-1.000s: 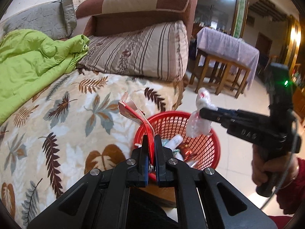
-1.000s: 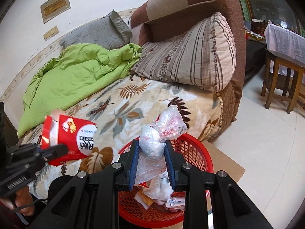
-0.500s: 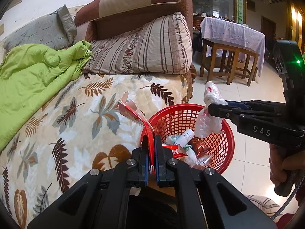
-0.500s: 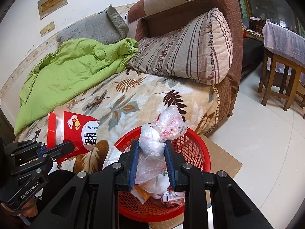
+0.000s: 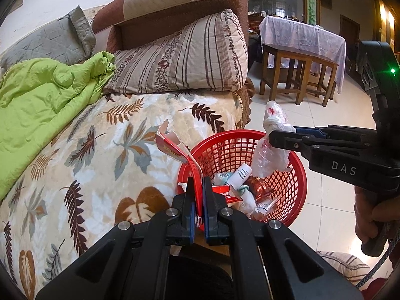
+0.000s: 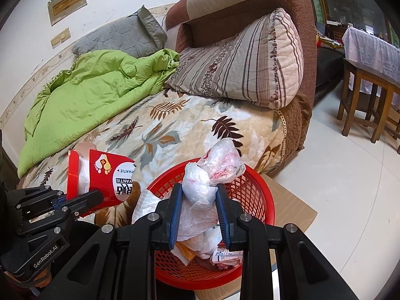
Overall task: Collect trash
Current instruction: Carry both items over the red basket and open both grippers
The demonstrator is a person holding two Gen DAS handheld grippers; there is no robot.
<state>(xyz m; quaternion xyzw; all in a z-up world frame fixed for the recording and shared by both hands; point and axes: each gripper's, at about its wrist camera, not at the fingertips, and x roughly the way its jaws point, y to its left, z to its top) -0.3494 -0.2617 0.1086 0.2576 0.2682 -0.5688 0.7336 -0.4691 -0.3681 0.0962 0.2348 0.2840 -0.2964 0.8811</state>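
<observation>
You are near the end of this round: the red basket (image 6: 260, 200) low in the centre of the right wrist view already holds a tube, wrappers and bags, and no loose trash shows on the leaf-print blanket (image 5: 100, 150), though much of the bed lies outside both frames. What is left, as I judge it, is two drops. Your right gripper (image 6: 198, 195) is clamped on a knotted plastic bag (image 6: 215, 165) directly above the basket, its long axis near upright, knot end pointing up. Your left gripper (image 5: 196, 200) pinches a flattened red carton (image 5: 175, 147) by its lower edge, beside the basket's left rim and over the blanket, long axis leaning up toward the upper left, its open torn end uppermost.
</observation>
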